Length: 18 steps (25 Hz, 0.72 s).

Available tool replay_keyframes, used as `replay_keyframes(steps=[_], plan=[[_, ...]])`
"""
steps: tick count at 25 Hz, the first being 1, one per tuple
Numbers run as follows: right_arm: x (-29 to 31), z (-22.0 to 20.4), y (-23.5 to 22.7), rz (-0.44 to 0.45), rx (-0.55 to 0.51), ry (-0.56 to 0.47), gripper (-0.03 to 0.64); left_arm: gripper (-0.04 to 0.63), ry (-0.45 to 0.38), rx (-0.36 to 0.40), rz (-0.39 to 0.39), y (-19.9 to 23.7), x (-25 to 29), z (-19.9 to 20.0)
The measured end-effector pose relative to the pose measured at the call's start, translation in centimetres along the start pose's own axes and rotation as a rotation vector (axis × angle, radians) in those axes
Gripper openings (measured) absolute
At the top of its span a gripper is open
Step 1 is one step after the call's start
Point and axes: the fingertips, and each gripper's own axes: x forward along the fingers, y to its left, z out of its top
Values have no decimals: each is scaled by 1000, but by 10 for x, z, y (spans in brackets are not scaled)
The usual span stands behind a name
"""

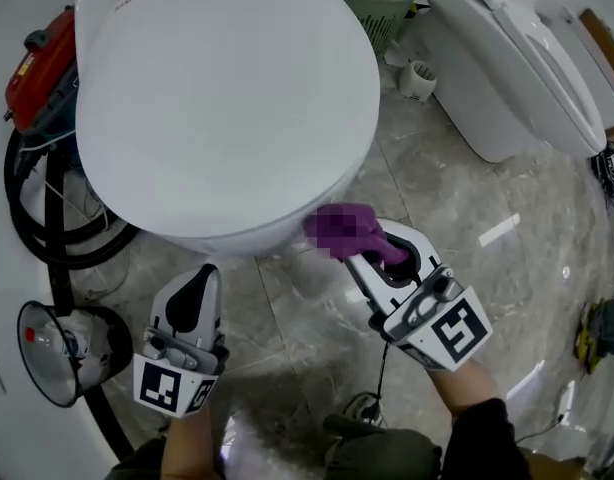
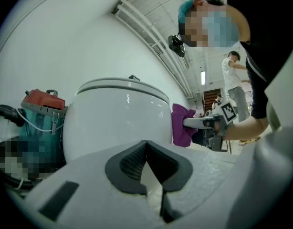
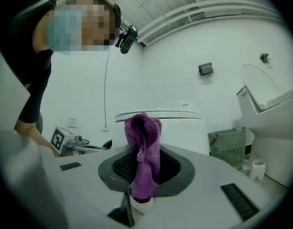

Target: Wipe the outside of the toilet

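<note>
Slippage is my main worry here.

Head view: the right gripper (image 1: 372, 251) has its tongs clamped on a bunched purple knitted cloth (image 1: 342, 230). The cloth sits at the front lower curve of the white glossy toilet with its lid down (image 1: 227, 98), touching or just beside it, hard to call from up here. Drag it hard round the bowl and the cloth could pull free, or the bare tongs could scrape the porcelain. The left gripper (image 1: 199, 280) hangs idle near the bowl's front. A red canister vacuum (image 1: 42, 63) and a looped black hose (image 1: 42, 233) crowd the toilet on the view's left, so that flank looks awkward to reach. A green slatted plastic basket (image 1: 379, 3) sits behind on the other side.

Left gripper view: its tongs are pressed together on nothing. The cloth (image 2: 182, 123) looks to be against the bowl's side.

Right gripper view: only 1 narrow fold of cloth (image 3: 142, 151) is pinched and the rest bunches loose above, so I'd call that hold thin.
</note>
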Motion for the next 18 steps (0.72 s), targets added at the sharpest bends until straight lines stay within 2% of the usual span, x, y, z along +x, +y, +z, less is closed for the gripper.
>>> replay_keyframes(steps=[3, 10, 14, 18], plan=[[1, 14, -29, -14, 5, -72, 66, 5, 15, -18, 20, -4, 0, -9], [1, -5, -114, -217, -11, -28, 64, 5, 48, -29, 6, -16, 0, -18], [6, -12, -132, -303, 2, -32, 65, 5, 45, -31, -13, -21, -1, -17], [-2, -13, -118, -340, -2, -54, 66, 5, 26, -27, -32, -22, -9, -11]])
